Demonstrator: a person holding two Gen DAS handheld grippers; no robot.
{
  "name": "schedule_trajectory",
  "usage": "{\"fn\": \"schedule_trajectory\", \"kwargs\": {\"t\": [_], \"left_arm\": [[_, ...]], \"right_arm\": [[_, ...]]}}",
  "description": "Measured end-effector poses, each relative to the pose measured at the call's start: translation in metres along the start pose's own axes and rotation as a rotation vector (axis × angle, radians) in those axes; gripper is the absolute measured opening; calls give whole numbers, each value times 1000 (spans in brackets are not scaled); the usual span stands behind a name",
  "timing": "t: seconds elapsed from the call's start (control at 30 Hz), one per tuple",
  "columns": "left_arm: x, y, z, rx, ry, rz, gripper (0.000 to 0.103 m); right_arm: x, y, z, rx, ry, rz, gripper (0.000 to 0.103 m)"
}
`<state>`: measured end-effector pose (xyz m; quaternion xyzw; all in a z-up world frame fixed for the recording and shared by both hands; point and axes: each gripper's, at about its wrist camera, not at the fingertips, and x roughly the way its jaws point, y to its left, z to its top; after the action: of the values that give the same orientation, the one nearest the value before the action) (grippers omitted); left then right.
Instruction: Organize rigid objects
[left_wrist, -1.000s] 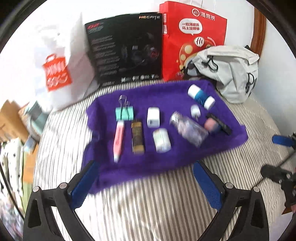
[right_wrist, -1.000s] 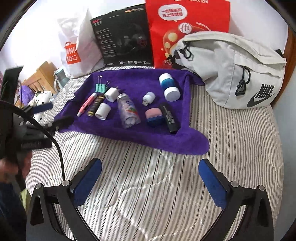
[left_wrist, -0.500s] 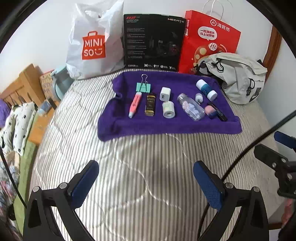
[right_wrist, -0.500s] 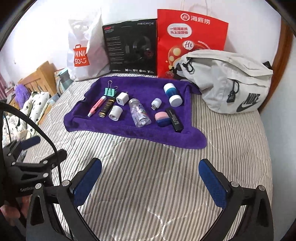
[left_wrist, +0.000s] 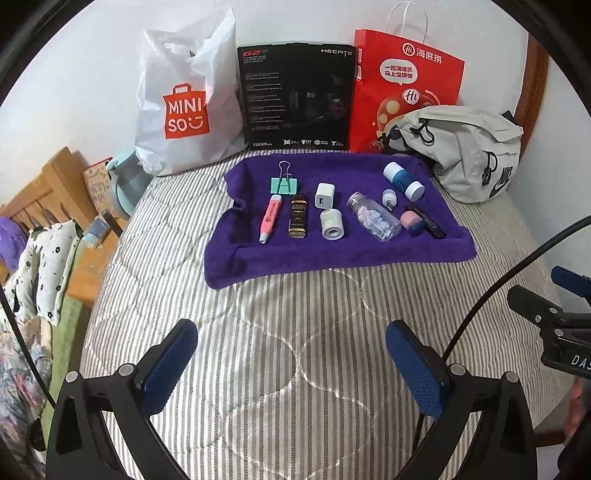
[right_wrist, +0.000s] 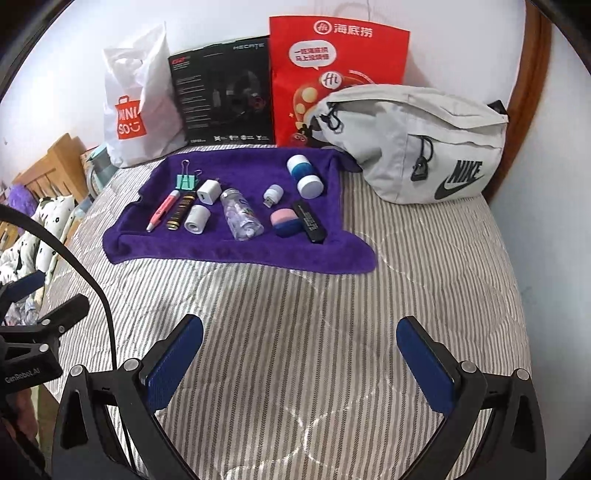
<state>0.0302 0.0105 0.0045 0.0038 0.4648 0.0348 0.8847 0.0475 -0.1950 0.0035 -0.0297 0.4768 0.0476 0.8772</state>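
I read MINISO on one white bag (left_wrist: 184, 110), HECATE on one black box (left_wrist: 297, 98), NIKE on one grey pouch (right_wrist: 424, 147) — my left gripper (left_wrist: 291, 354) and right gripper (right_wrist: 299, 354) both gape apart, empty

White plastic bag (left_wrist: 184, 110) read MINISO, left of black box (left_wrist: 297, 96) marked HECATE, G2 and EDIFIER, red paper bag (left_wrist: 406, 85) right of box bore 海底捞 and Hi, grey pouch (right_wrist: 424, 147) farther right showed NIKE

Both handheld grippers, left gripper (left_wrist: 290, 363) and right gripper (right_wrist: 299, 363), share black angular plastic frames, silver screws, blue textured fingers (left_wrist: 415, 373) and black cables (left_wrist: 517, 266).
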Motion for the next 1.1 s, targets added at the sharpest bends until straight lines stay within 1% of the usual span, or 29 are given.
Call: {"fn": "schedule_trajectory", "kwargs": {"t": [0.33, 0.57, 1.1], "left_arm": [[0, -8, 1, 16, 2, 1, 103], [0, -11, 2, 30, 4, 6, 103], [-1, -11, 3, 23, 7, 14, 103]], "right_arm": [[-1, -14, -2, 31, -7, -9, 103], [1, -13, -4, 24, -6, -3, 103], [-2, -12, -5, 13, -12, 4, 103]]}}
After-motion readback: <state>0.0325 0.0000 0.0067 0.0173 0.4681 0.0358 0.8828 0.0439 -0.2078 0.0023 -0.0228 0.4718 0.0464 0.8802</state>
